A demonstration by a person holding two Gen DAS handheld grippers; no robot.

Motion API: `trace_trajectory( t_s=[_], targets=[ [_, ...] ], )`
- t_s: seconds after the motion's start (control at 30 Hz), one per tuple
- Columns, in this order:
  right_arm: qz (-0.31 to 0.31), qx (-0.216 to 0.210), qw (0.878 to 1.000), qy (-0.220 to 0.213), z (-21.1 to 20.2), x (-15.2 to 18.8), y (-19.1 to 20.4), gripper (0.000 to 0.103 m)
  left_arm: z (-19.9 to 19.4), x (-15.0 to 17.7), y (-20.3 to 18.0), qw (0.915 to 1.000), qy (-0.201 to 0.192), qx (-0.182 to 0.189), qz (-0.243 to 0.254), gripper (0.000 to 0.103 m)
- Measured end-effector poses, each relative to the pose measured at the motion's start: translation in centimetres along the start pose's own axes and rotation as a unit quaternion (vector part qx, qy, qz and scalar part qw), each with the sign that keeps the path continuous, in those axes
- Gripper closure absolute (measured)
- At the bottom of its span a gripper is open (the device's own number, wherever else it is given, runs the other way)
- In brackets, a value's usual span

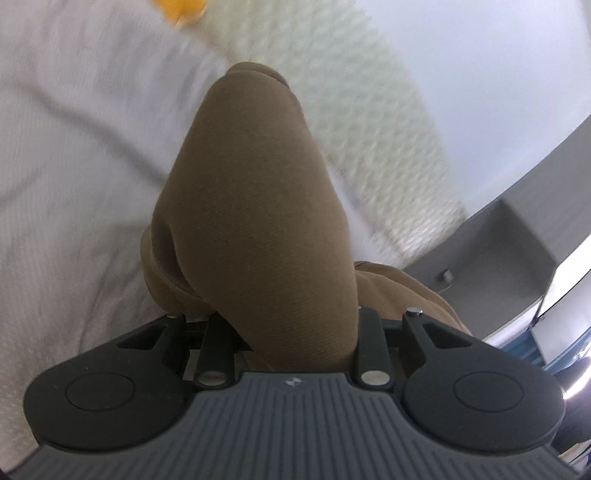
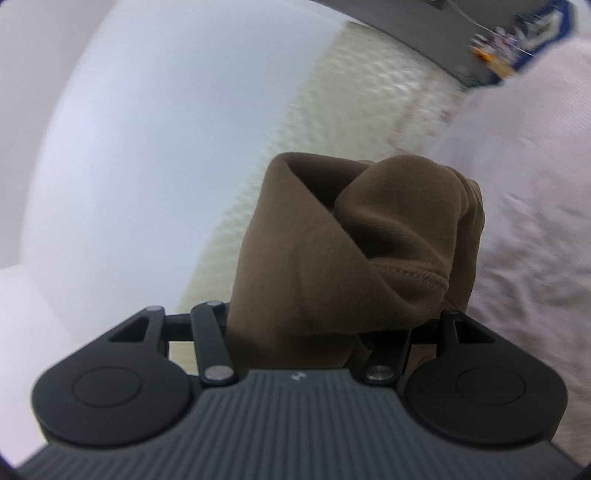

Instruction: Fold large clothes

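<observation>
A brown knit garment [image 1: 255, 206] bulges out of my left gripper [image 1: 275, 295] and covers both fingers; the jaws are shut on a thick bunch of it. More of the cloth trails off to the right below the gripper. In the right wrist view the same brown garment [image 2: 325, 258], with a stitched hem showing, is bunched in my right gripper [image 2: 332, 295], which is shut on it. Its fingers are also hidden under the cloth. Both views are blurred by motion.
A white sheet [image 1: 74, 166] lies to the left, with a cream textured cover [image 1: 369, 129] beside it and a white wall [image 2: 147, 129] behind. A grey ledge [image 1: 517, 229] runs at the right. A yellow object [image 1: 181, 9] sits at the top edge.
</observation>
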State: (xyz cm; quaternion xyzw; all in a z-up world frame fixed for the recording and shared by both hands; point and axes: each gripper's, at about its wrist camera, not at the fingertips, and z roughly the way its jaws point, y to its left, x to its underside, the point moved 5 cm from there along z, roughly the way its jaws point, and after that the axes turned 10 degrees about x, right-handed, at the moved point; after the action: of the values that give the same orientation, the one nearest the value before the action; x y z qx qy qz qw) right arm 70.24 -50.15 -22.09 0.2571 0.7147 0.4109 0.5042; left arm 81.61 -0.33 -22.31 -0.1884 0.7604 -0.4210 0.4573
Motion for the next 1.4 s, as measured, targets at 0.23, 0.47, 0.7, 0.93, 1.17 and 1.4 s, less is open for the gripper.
trace_trajectory(
  t_s=[0.23,0.47,0.7,0.93,1.17,1.4],
  targets=[
    [0.049,0.007,0.999,-0.007,-0.6,3.2,-7.0,0.044,0.1,3.8,-0.1,0.9976,0.001,0.018,0.067,0.071],
    [0.080,0.012,0.997,-0.007,-1.1,4.7,-9.8,0.042,-3.2,6.5,0.6,0.9980,-0.001,0.023,0.058,0.070],
    [0.131,0.025,0.991,0.016,-2.7,6.3,-12.1,0.035,-5.0,9.0,1.9,0.9994,-0.005,0.019,0.029,0.061],
    [0.148,0.066,0.986,0.026,-4.0,6.2,-11.2,0.029,-5.9,8.3,1.5,0.9995,0.029,-0.002,-0.014,0.048],
    [0.157,0.144,0.977,0.013,-7.4,5.7,-9.7,0.028,-9.3,7.7,-0.7,0.9977,0.051,-0.043,0.007,0.034],
    [0.138,0.170,0.975,-0.025,-12.7,4.4,-5.1,0.029,-13.6,6.1,-5.4,0.9944,0.064,-0.070,0.047,0.034]
  ],
)
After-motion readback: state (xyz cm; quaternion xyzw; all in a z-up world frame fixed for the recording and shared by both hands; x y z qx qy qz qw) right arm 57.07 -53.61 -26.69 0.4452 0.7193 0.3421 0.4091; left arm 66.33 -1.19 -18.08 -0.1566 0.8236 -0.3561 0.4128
